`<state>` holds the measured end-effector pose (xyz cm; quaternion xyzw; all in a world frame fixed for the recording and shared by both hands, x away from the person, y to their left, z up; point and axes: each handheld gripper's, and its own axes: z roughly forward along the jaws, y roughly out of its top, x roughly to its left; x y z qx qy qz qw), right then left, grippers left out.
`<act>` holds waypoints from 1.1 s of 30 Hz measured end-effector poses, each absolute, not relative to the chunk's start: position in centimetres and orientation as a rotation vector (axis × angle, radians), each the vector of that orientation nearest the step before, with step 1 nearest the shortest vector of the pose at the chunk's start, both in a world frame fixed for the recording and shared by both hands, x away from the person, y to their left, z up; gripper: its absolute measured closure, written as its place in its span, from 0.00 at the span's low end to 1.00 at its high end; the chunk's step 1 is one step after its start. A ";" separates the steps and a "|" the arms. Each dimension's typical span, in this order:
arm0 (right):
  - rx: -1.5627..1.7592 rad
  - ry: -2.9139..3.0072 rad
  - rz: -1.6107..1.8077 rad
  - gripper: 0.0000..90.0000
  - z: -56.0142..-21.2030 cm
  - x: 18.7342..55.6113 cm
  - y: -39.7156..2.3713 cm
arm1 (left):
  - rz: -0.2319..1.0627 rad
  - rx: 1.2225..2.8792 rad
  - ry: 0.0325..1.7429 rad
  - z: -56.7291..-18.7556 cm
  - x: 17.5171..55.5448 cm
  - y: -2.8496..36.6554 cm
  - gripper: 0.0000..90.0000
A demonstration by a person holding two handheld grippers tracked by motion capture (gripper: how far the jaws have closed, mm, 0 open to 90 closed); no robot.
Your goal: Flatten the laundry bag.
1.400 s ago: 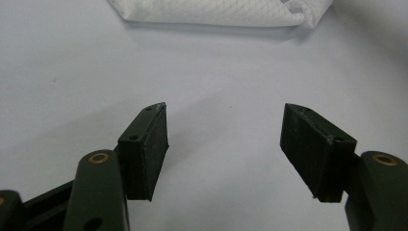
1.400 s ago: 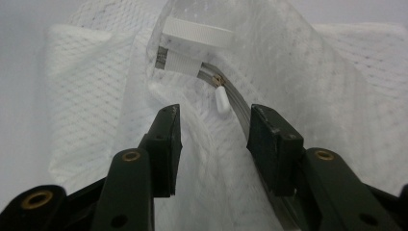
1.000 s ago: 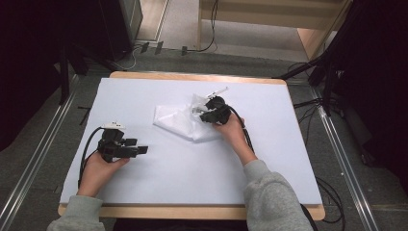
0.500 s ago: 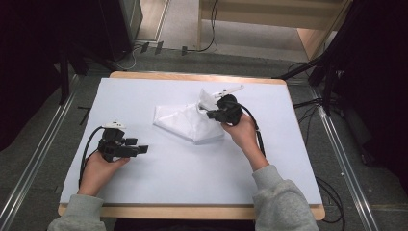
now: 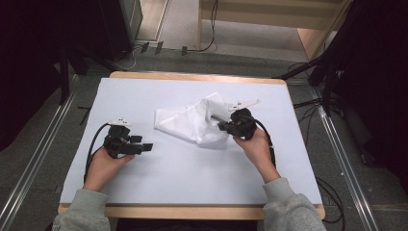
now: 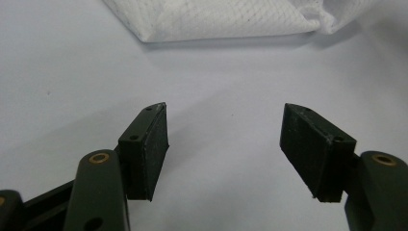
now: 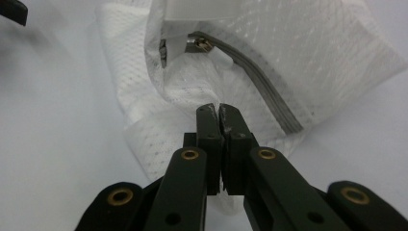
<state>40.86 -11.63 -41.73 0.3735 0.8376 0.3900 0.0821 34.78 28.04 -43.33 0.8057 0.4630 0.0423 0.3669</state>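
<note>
A white mesh fabric bag (image 5: 192,122) with a grey zip (image 7: 260,72) lies crumpled near the middle of a table covered in pale blue-white sheet (image 5: 192,178). The right gripper (image 5: 226,126), held in the person's right hand (image 5: 252,147), has its jaws clenched on a fold of mesh beside the zip, seemingly to lift or spread that edge. The left gripper (image 5: 146,146) rests well apart on the sheet, jaws spread wide and empty, pointed toward the bag, probably waiting to take another corner.
</note>
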 end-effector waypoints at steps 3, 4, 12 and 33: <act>1.138 2.518 1.157 1.00 -42.5 40.0 -12.3 | 0.102 2.073 1.182 -43.4 35.1 27.7 0.39; 1.150 2.521 1.154 1.00 -42.7 39.9 -12.4 | 0.100 2.079 1.176 -43.4 35.3 27.6 0.39; 1.214 2.537 1.151 1.00 -43.9 38.9 -14.0 | 0.095 2.086 1.161 -43.4 35.9 27.1 0.39; 1.313 2.415 1.190 0.82 -42.1 35.4 -19.4 | 0.083 2.100 1.126 -43.3 37.3 25.9 0.39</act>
